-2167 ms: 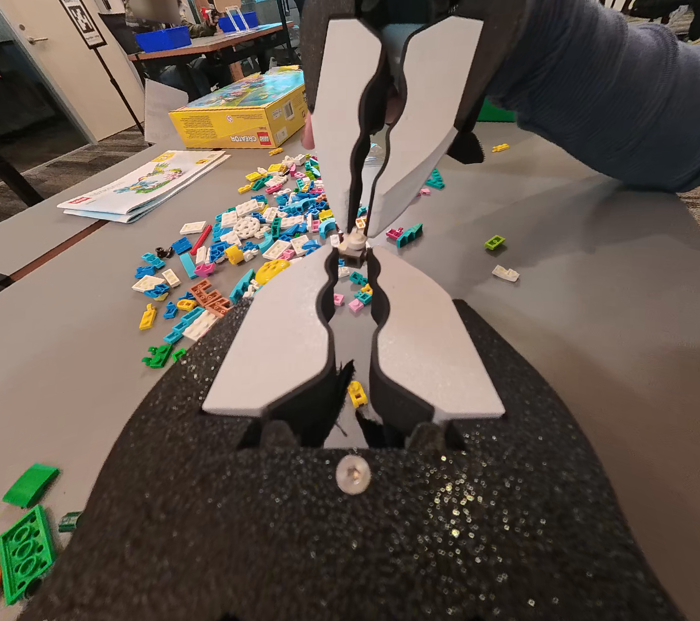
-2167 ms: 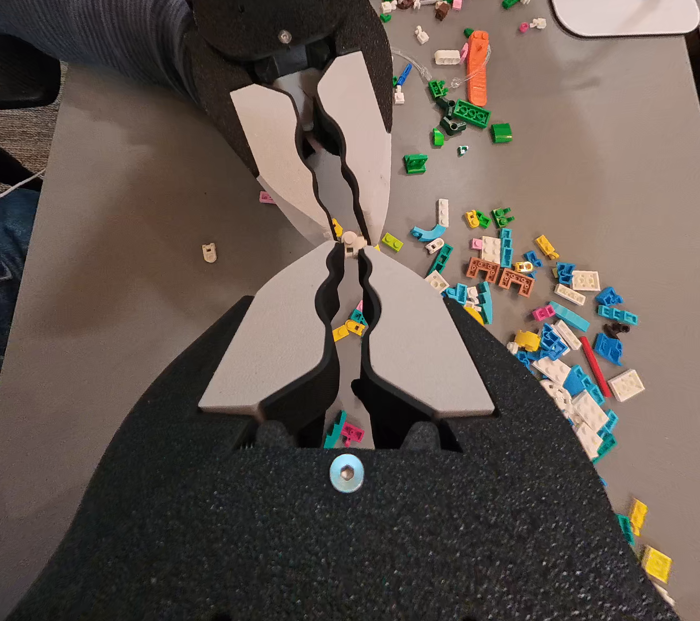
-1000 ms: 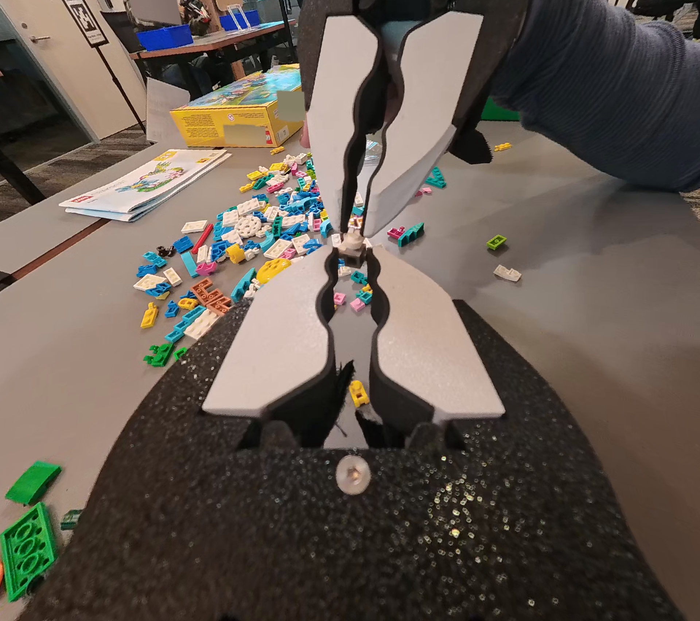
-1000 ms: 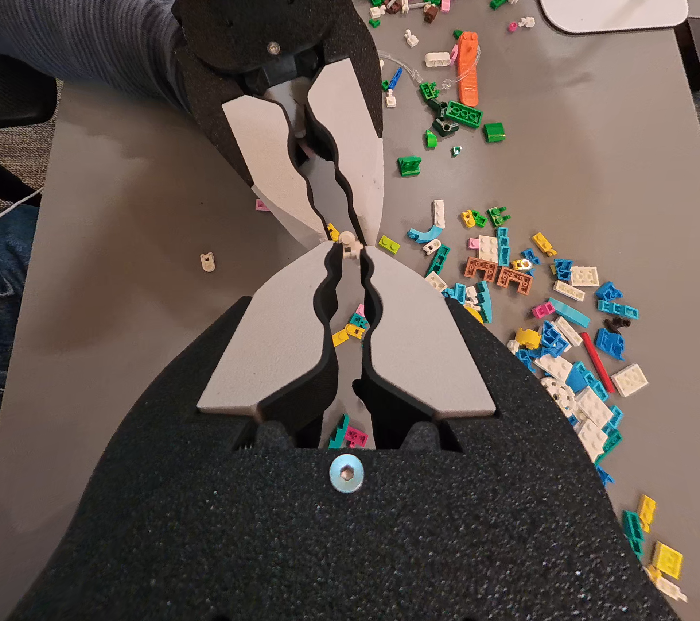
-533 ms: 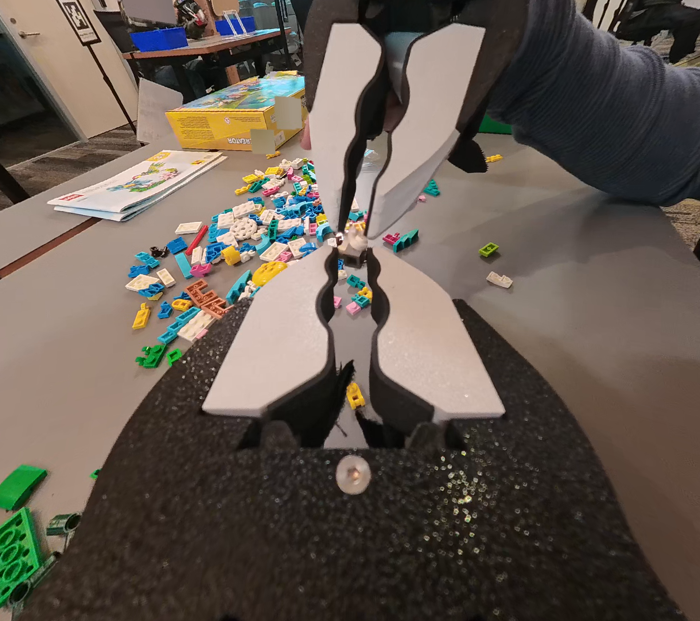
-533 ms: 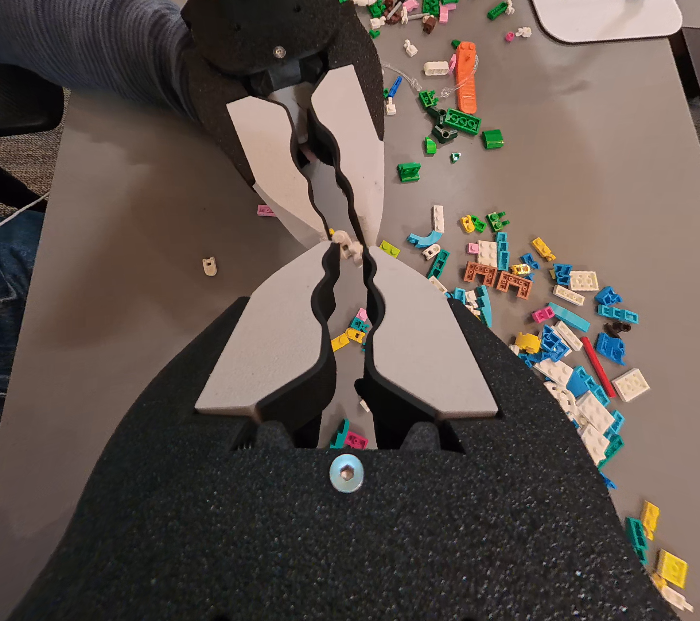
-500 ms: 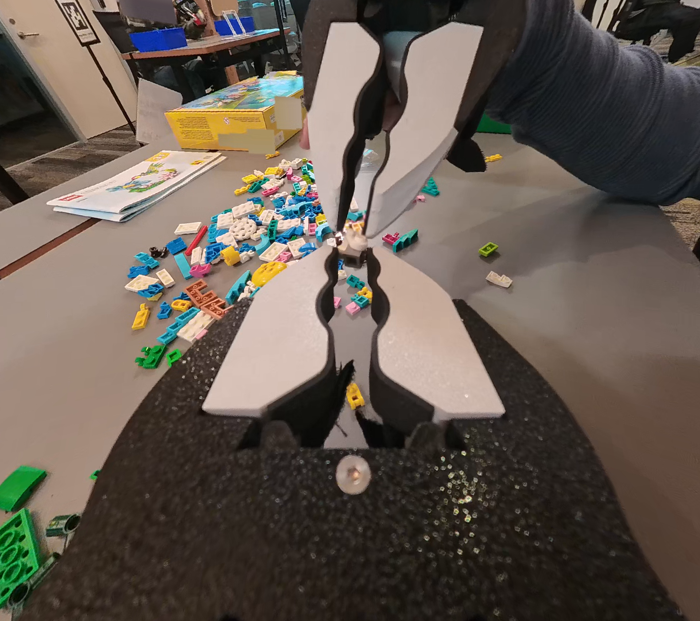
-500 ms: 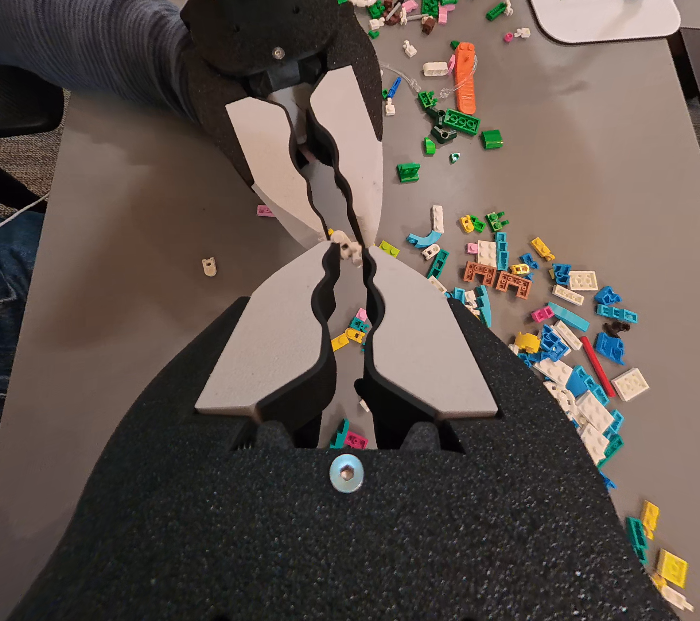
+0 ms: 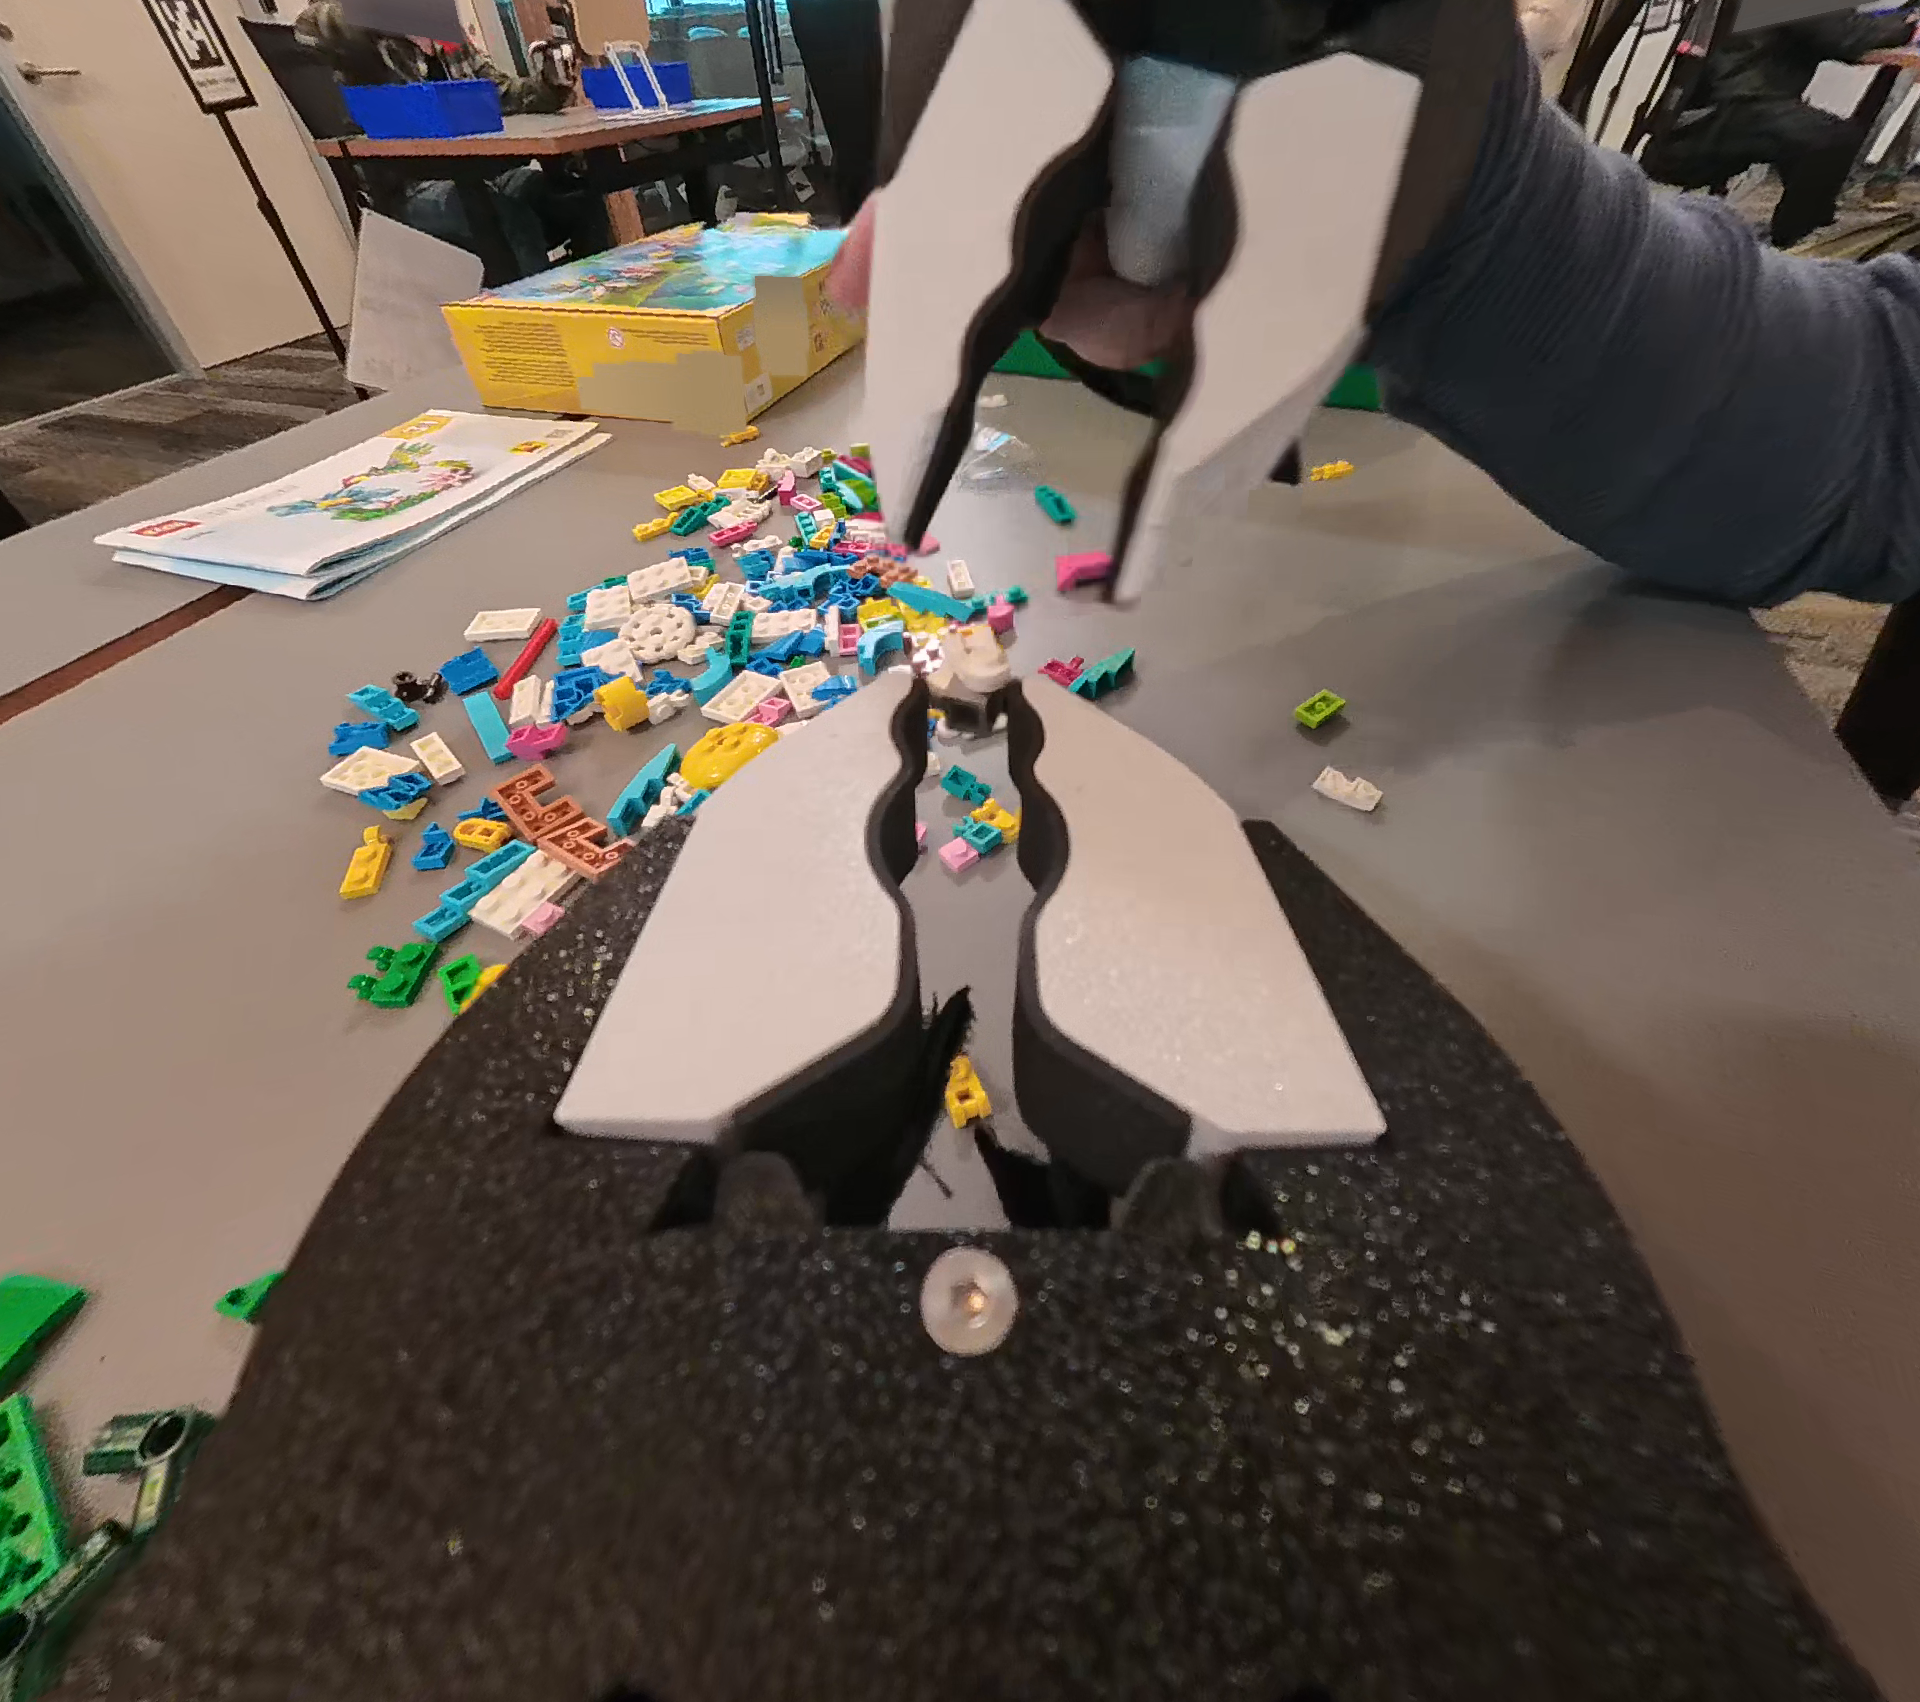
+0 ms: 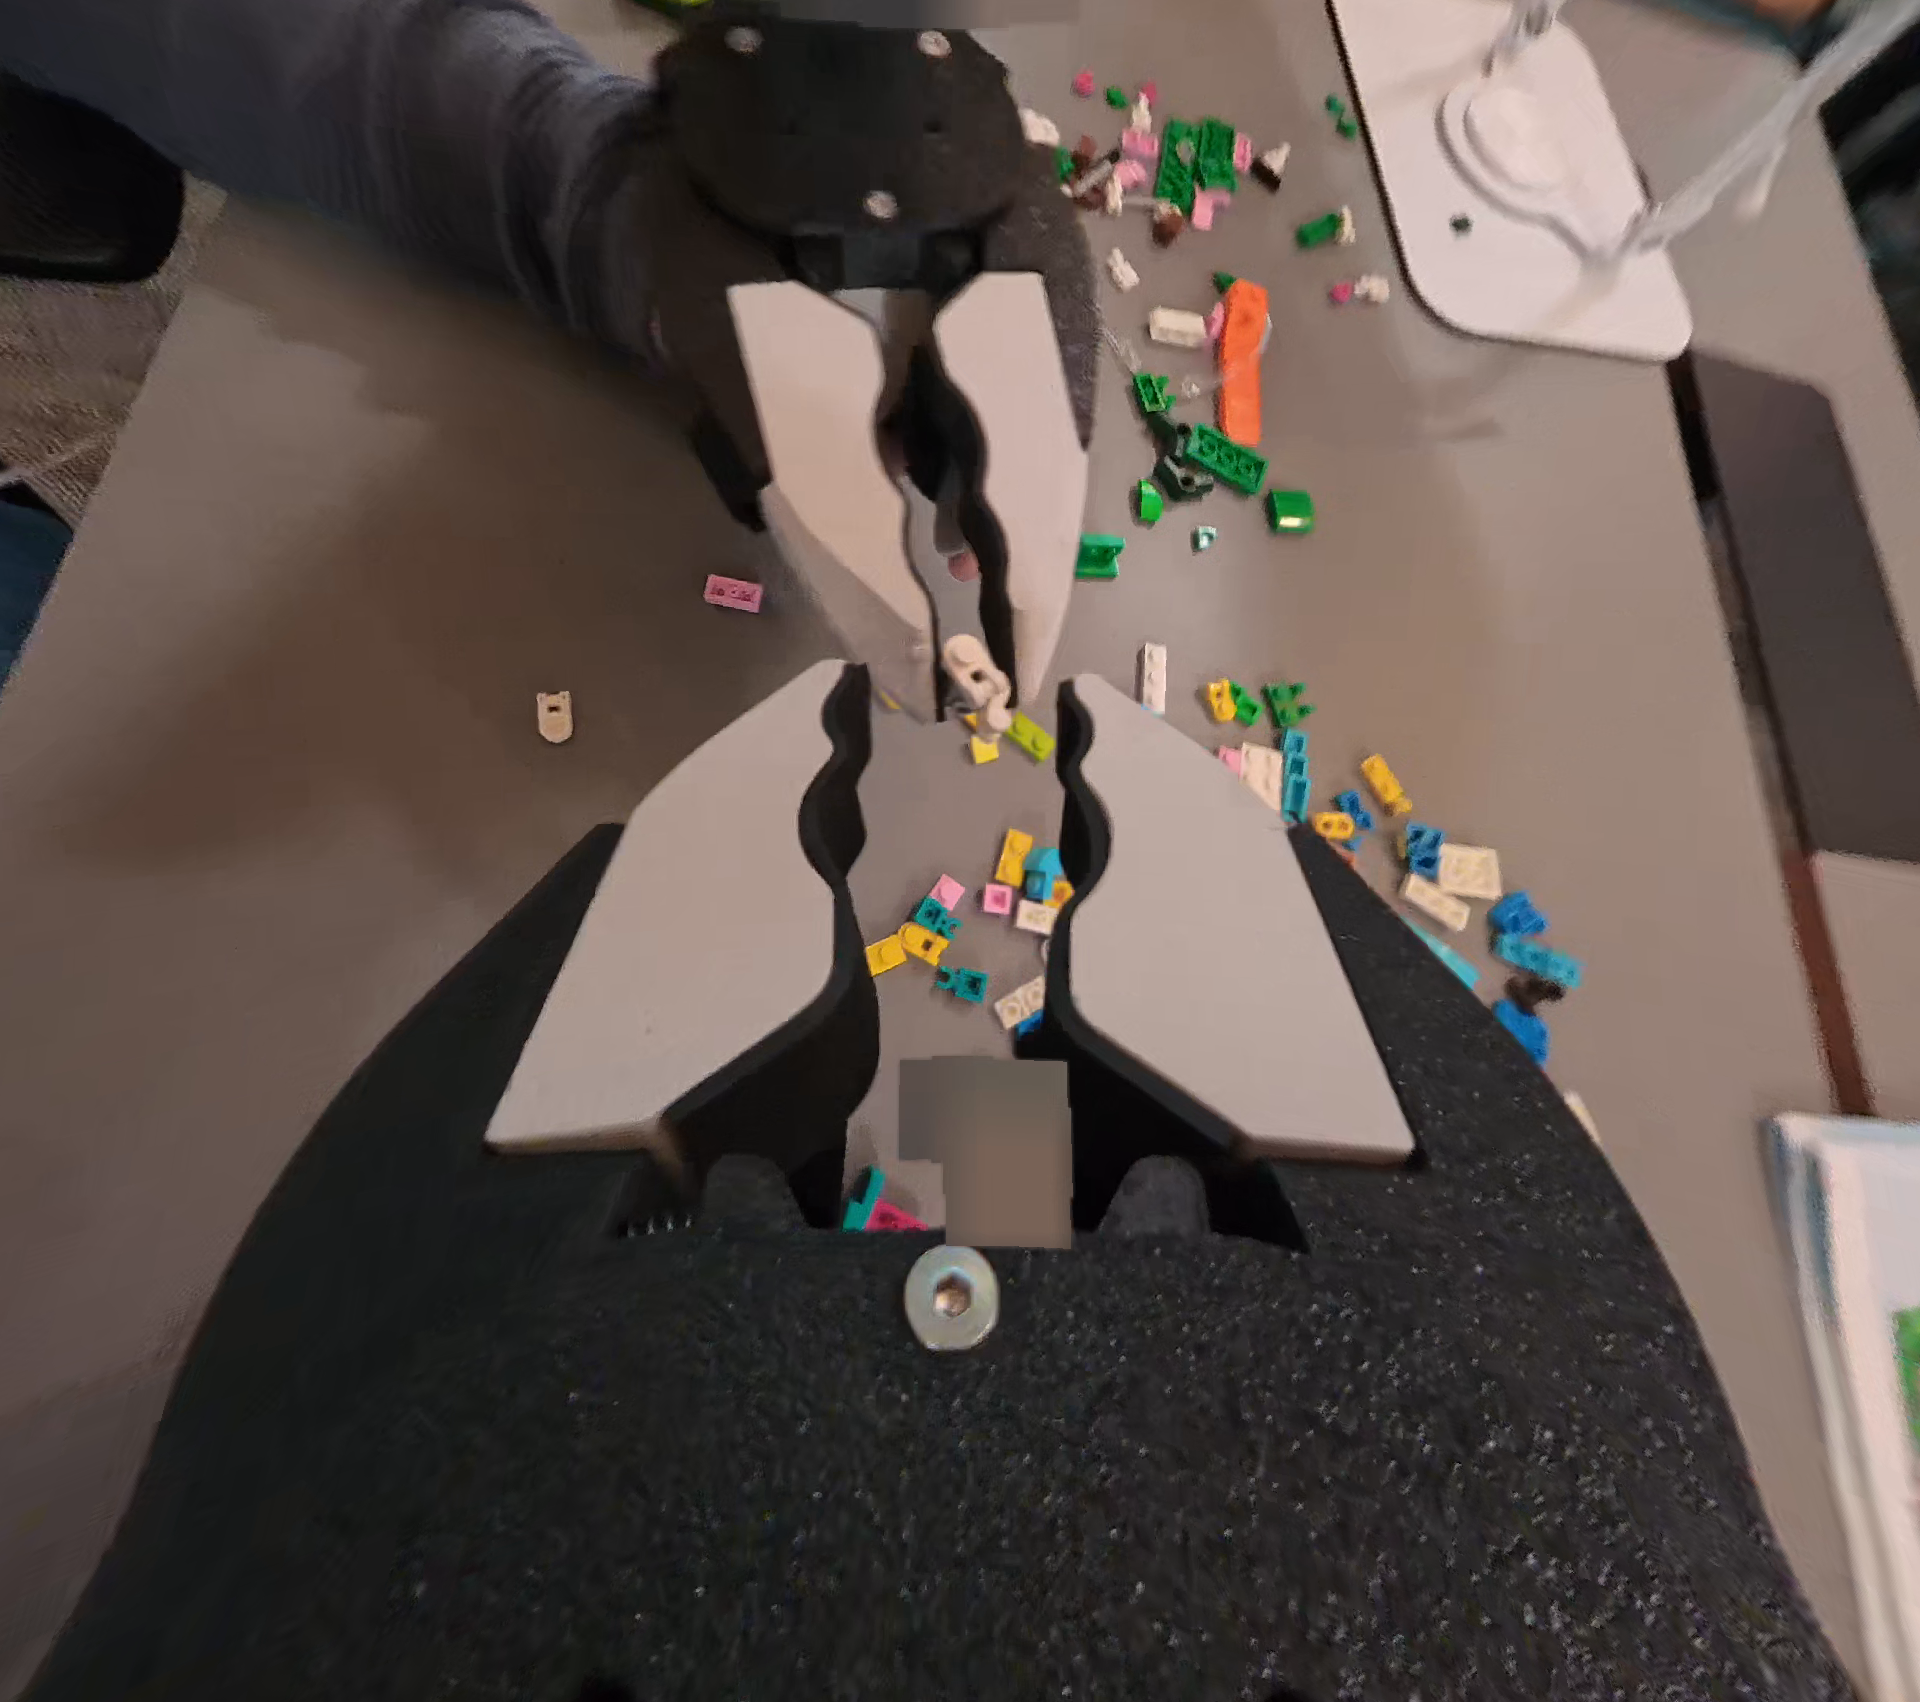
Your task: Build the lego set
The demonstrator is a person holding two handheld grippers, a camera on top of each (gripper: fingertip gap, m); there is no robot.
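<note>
**Small assembly held by left gripper, right gripper released**

Left wrist view: The left gripper (image 9: pixel 966 696) is closed to a narrow gap on a small white-and-grey assembly (image 9: pixel 968 684), pinched at the very fingertips above the grey table (image 9: pixel 1558 821). The right gripper (image 9: pixel 1013 572) hangs beyond it with its fingers spread wide and nothing between them. Loose bricks (image 9: pixel 665 676) lie scattered to the left; an instruction booklet (image 9: pixel 343 499) and a yellow box (image 9: pixel 644 343) sit farther back.

Right wrist view: The right gripper (image 10: pixel 961 696) stands open and empty. The assembly (image 10: pixel 977 681) sits in the left gripper (image 10: pixel 971 686) opposite, just beyond the right fingertips and apart from them. An orange brick separator (image 10: pixel 1240 364) and green pieces (image 10: pixel 1226 457) lie beyond.

Handling judgement: The assembly is likely very light, rigid and smooth plastic, and prone to twist or pop loose under a tip-only pinch. Grip flat opposing faces, not studs or protruding clips. Press-fit joints may separate under side load.
</note>
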